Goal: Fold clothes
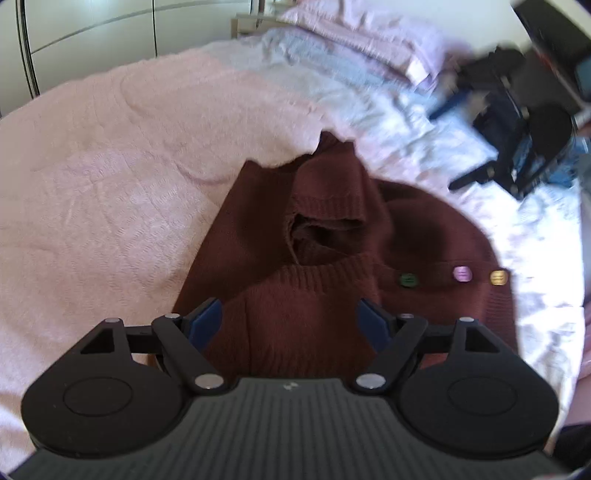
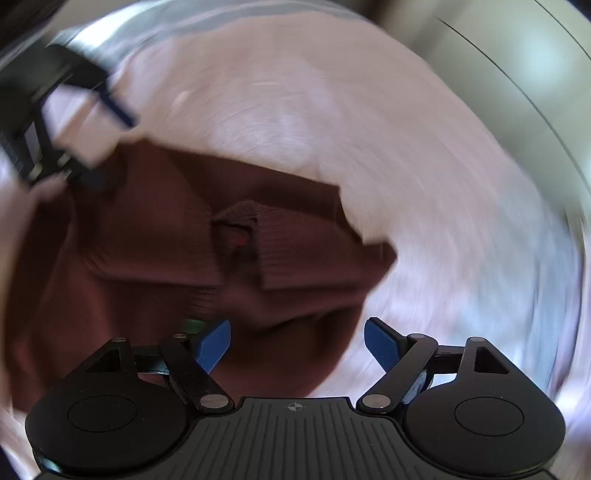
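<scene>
A dark red knitted cardigan (image 1: 314,240) lies partly folded on a pink blanket (image 1: 110,166), sleeves folded over its middle. It has coloured buttons (image 1: 462,274) along its right edge. My left gripper (image 1: 295,321) is open and empty, just above the cardigan's near part. In the right wrist view, which is motion-blurred, the cardigan (image 2: 166,240) fills the centre and left. My right gripper (image 2: 297,343) is open and empty above the cardigan's near edge. The right gripper also shows at the far right of the left wrist view (image 1: 517,140), blurred. The left gripper shows at the upper left of the right wrist view (image 2: 66,122).
The pink blanket covers a bed. A white and lilac crumpled sheet (image 1: 369,85) lies beyond it. White wardrobe doors (image 1: 92,33) stand behind the bed. A hand (image 2: 22,236) shows at the left edge of the right wrist view.
</scene>
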The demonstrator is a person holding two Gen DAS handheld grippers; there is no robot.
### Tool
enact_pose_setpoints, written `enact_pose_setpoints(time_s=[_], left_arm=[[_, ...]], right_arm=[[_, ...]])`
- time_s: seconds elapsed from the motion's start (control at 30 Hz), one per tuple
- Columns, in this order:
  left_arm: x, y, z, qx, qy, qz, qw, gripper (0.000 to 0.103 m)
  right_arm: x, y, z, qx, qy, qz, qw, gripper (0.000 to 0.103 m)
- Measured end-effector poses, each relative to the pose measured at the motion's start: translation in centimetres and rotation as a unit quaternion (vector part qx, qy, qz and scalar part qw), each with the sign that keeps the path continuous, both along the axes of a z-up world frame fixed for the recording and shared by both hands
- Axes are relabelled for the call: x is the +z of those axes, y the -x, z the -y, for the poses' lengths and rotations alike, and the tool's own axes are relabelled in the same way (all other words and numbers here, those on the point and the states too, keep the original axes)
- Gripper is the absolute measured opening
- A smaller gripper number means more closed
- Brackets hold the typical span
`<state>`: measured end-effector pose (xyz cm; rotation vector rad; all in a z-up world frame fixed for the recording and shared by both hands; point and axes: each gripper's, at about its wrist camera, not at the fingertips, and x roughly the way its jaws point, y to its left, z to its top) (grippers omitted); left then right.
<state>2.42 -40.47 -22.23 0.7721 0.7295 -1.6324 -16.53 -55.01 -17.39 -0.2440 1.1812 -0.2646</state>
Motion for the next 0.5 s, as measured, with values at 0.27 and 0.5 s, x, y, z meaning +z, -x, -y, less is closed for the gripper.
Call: enact_pose_setpoints(time_s=[0.27,0.5], left_arm=[[-4.2,6.7,-0.3,-0.056,-0.046,0.05,0.9961,0.066],[0.5,0.5,-1.5,0.067,-0.016,0.059,0.9958,0.008]], right_arm=[[-7.8,-2.7,5.6,0.251,0.043,-0.037,0.966,0.083],[-5.7,-4.4,7.4,0.219,-0.03,0.002,0.975,0.002]])
